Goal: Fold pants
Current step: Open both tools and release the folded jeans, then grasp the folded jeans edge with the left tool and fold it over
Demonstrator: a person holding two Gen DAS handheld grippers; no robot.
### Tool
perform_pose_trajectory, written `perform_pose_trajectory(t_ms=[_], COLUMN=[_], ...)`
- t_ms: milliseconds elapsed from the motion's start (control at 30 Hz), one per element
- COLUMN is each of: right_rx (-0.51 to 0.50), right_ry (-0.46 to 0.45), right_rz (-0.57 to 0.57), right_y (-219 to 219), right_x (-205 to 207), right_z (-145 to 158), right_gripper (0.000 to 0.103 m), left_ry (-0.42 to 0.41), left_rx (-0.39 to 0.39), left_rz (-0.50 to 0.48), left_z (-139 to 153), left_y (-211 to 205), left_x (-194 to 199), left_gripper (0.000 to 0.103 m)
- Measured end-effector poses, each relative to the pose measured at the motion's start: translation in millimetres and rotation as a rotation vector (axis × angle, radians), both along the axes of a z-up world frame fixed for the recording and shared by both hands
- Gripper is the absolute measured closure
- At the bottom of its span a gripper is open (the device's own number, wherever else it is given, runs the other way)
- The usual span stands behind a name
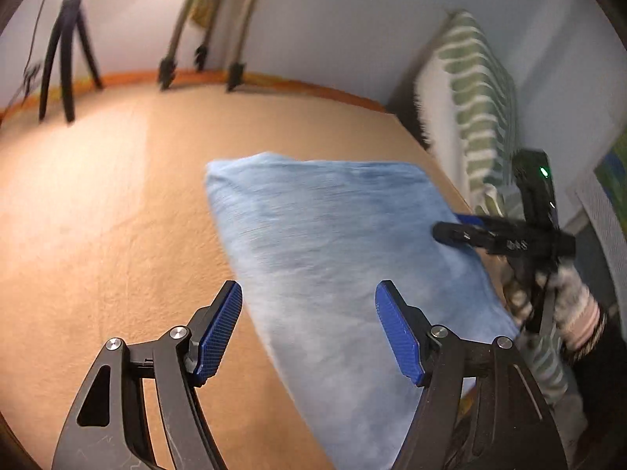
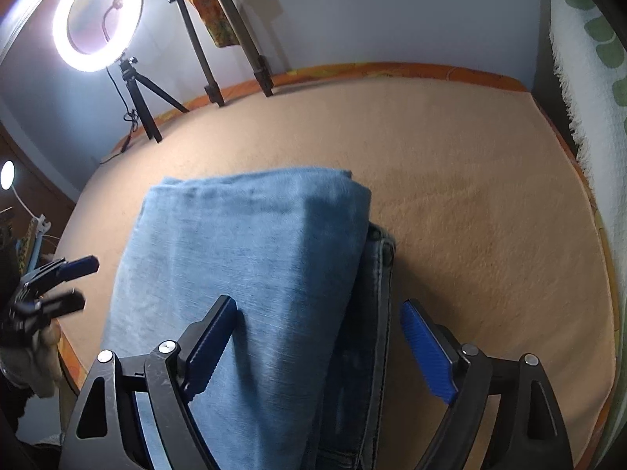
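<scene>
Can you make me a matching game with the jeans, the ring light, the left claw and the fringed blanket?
Things:
1. jeans
2. ring light
3. left claw
4. fringed blanket

Descriptions:
A. glowing white on a tripod
B. open and holding nothing
C. white with green shapes, at the right edge
D. blue, folded on the tan surface

Pairs: 1-D, 2-A, 3-B, 4-C
</scene>
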State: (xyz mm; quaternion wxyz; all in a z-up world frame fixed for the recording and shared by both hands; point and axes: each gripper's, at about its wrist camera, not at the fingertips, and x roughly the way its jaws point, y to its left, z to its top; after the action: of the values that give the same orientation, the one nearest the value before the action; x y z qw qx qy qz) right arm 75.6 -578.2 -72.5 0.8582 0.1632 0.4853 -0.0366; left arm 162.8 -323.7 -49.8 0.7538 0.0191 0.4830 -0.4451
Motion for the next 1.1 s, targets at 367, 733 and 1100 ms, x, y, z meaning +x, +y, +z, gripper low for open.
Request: perform_pose_trajectory(t_ms=[367, 733, 1100], right_rx=[0.204, 0.248, 0.098], right_ry=[-0.037, -0.097, -0.144], right_rz=[0.017, 0.042, 0.04], right_y=[-16, -8, 15], right_x=[0, 0, -2], right_z=[-30, -32, 13], right_gripper=[0.019, 0.068, 0.089], left_ry=[0.201, 0.198, 0.097], left_rx=[-0.077, -0.112, -0.175], left_rz=[0.068, 0.056, 0.007], left_z=[-39, -42, -8], left_y=[-1, -25, -38], left_x=[24, 18, 9], left_gripper=[0.033, 0.056, 0.085])
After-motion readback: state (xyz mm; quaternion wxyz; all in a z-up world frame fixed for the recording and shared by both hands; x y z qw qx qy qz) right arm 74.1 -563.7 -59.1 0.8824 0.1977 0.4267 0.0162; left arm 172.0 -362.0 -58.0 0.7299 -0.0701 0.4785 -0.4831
